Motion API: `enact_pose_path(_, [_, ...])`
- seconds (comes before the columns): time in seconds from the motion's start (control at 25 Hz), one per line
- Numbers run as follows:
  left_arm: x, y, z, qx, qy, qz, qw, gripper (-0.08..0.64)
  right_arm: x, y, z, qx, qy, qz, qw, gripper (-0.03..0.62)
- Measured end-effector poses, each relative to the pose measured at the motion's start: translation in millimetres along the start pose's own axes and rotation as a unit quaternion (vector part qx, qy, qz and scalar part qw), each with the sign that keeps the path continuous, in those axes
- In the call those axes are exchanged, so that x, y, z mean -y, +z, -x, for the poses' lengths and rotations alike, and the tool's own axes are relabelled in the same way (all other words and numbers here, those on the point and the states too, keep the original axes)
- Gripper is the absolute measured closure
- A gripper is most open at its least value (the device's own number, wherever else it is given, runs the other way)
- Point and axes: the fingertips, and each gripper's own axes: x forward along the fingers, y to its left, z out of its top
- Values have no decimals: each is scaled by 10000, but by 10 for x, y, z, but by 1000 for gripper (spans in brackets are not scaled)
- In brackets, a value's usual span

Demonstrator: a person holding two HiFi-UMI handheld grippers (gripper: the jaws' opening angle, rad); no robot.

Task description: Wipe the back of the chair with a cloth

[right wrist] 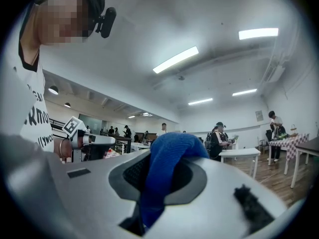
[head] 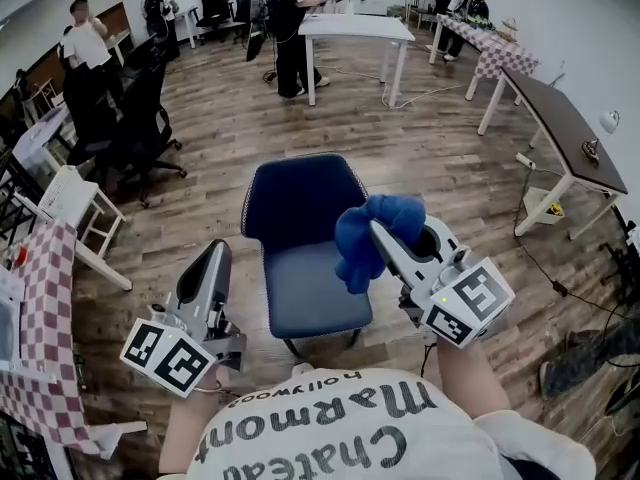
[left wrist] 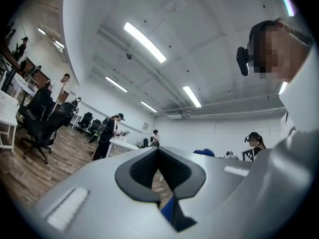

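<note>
A dark blue office chair [head: 300,238] stands on the wooden floor in front of me, its back [head: 297,203] on the far side of the seat. My right gripper [head: 385,230] is shut on a blue cloth [head: 372,236], which hangs bunched over the seat's right edge. In the right gripper view the cloth [right wrist: 167,171] bulges out between the closed jaws of that gripper [right wrist: 158,176]. My left gripper [head: 213,260] hovers left of the chair, shut and with nothing in it. The left gripper [left wrist: 160,176] points upward into the room.
A white table [head: 355,28] stands beyond the chair, a dark desk [head: 560,118] at the right. Black office chairs [head: 135,118] crowd the left, beside a checkered tablecloth [head: 45,318]. Several people stand at the back [head: 290,28].
</note>
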Motion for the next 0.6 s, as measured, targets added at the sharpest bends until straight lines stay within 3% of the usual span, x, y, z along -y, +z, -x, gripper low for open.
enact_pose_path(0.36, [-742, 123, -188, -194, -287, 73, 9994, 552, -6, -88, -664, -89, -418, 34, 9991, 528])
enact_pose_path(0.6, [-977, -160, -291, -401, -436, 163, 9981, 552, -26, -419, -850, -538, -460, -168, 9973, 528])
